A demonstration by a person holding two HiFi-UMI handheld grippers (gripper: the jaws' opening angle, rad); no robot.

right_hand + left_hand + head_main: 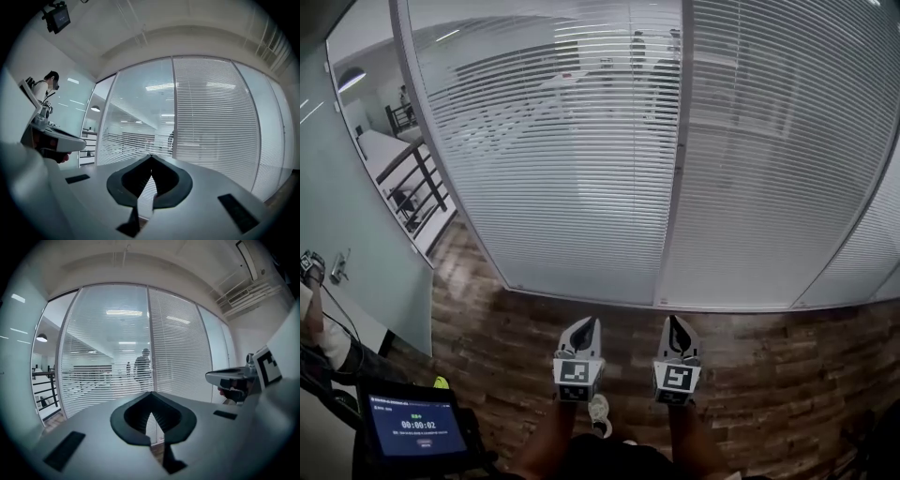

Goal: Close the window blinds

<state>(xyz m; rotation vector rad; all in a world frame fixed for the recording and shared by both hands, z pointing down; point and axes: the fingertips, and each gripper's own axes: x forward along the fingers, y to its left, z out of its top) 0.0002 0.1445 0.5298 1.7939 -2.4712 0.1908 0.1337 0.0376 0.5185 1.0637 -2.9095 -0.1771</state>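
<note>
Ahead of the fingers (133, 420), which are black inside pale grey shells on both the left gripper (593, 323) and the right gripper (673, 322), the blinds (581, 141) are white with fine horizontal stripes. Each gripper carries a cube (573, 371) patterned with black-and-white squares. Below the fingers the floor (769, 356) is brown in staggered planks, and to their left the wall (366, 244) is pale green and the tablet (417, 424) screen dark blue.

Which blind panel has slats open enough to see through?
The left blind: its slats are tilted open, so you can see through it. The right blind looks almost opaque.
</note>
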